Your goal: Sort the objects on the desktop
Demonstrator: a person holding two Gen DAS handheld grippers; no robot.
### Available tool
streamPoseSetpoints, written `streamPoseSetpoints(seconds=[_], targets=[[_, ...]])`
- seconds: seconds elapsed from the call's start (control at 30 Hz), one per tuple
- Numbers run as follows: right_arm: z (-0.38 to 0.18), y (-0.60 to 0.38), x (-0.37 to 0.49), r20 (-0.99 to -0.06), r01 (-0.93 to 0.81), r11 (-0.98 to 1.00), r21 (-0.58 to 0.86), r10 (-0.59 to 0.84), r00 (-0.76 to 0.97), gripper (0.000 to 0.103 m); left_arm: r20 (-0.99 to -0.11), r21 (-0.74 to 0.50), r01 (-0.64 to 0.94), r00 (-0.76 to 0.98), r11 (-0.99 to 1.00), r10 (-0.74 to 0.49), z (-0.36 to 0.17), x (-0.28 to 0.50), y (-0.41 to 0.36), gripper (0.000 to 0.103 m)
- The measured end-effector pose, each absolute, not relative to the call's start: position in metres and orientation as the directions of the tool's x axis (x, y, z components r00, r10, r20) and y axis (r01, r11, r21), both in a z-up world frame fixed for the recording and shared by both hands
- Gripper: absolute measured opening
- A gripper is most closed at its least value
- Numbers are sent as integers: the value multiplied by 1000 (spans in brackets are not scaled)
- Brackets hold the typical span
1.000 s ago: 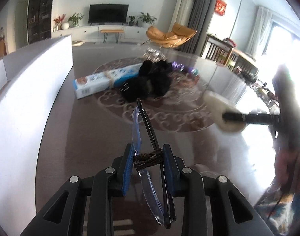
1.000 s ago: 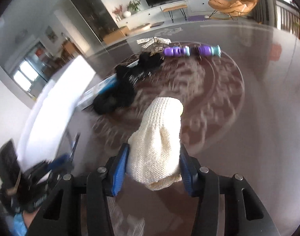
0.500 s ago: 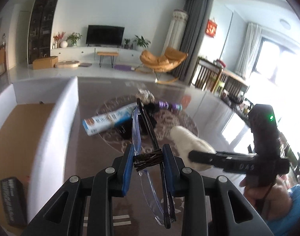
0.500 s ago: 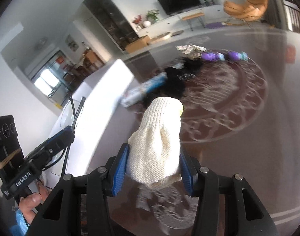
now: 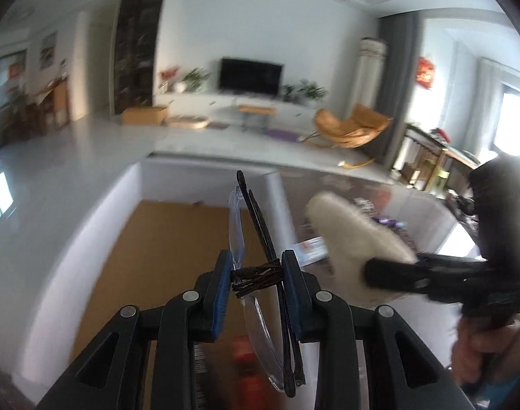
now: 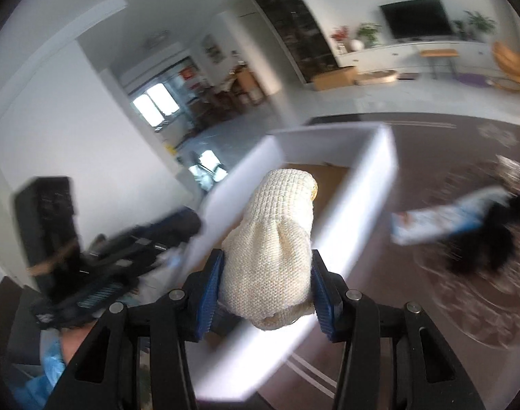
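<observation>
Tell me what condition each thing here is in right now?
Glasses: folded, clamped in the left gripper, held above the box.
Glove: limp, clamped in the right gripper, also raised.
Box: open on top, white walls.
Blue-and-white carton: lying flat on the table.
Black furry thing: on the table, blurred.

The left gripper (image 5: 256, 275) squeezed tight on folded glasses (image 5: 260, 253). At 3 o'clock, the right gripper (image 6: 266, 285) pinched a knitted glove (image 6: 273, 239).
</observation>
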State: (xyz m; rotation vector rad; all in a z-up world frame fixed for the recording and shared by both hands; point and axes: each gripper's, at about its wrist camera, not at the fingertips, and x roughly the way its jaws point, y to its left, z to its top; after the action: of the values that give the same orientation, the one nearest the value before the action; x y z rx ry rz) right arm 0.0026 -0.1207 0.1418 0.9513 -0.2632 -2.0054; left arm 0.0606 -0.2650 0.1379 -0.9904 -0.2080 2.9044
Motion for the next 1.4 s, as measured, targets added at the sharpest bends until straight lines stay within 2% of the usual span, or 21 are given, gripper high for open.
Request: streamPoseSetpoints(seconds=[0.13,0.27,0.3,0.33,0.37,0.4,0.43,0.47,0.5,0.53,0.63,0.8,0.87,0.97,1.17,1.33,1.4], targets=[[135,-173,-5,-559,649,-584,487,-780,-282,49,-684,-144,53,-727,-988,61,113,50,-303,29],[113,-221,-9,-627,681,-592,431,-739,-246,50,-798,-61,123,-602,-991,-26,76,36,-321,31],[105,-231,-10,-655,684,-602,413,-718,-237,52,-827,-36,137,-560,-990,-47,66,31,-324,40],[97,-241,-11,-694,681,-624,383,-681,-234,57,-846,-15,150,-529,-989,-67,58,28,-326,61],[88,-251,-11,-730,681,-638,359,-647,-221,70,-865,8,167,-494,-986,-91,49,25,-328,73],[81,-258,-11,-750,686,-638,350,-630,-203,78,-875,28,179,-471,-983,-111,43,23,-328,81],[75,-263,-10,-761,693,-634,343,-620,-191,87,-875,48,186,-466,-981,-131,43,23,-328,82],[73,-264,-9,-762,700,-631,335,-619,-193,87,-871,71,184,-467,-980,-151,44,23,-325,86],[73,-263,-9,-757,703,-633,326,-620,-207,88,-865,103,188,-468,-977,-181,43,24,-323,94],[76,-260,-8,-751,707,-632,317,-623,-220,88,-857,132,199,-470,-971,-213,43,25,-321,97],[88,-243,-6,-716,711,-634,303,-644,-269,89,-839,149,215,-489,-965,-238,44,28,-316,97],[115,-192,-4,-624,676,-691,258,-653,-429,98,-775,122,284,-572,-951,-270,56,38,-319,97],[118,-154,-3,-588,640,-737,218,-623,-517,102,-741,79,298,-621,-951,-257,68,45,-317,97],[111,-105,-6,-564,571,-809,136,-538,-627,103,-695,20,292,-684,-956,-223,83,53,-303,97],[52,5,-36,-670,384,-918,-95,-227,-707,103,-619,-53,136,-782,-989,-74,115,61,-236,97],[12,94,-58,-750,241,-959,-146,-52,-660,103,-605,-93,-75,-788,-993,117,128,61,-149,98],[0,124,-63,-775,203,-970,-136,-23,-631,103,-618,-106,-148,-765,-983,181,126,58,-115,98]])
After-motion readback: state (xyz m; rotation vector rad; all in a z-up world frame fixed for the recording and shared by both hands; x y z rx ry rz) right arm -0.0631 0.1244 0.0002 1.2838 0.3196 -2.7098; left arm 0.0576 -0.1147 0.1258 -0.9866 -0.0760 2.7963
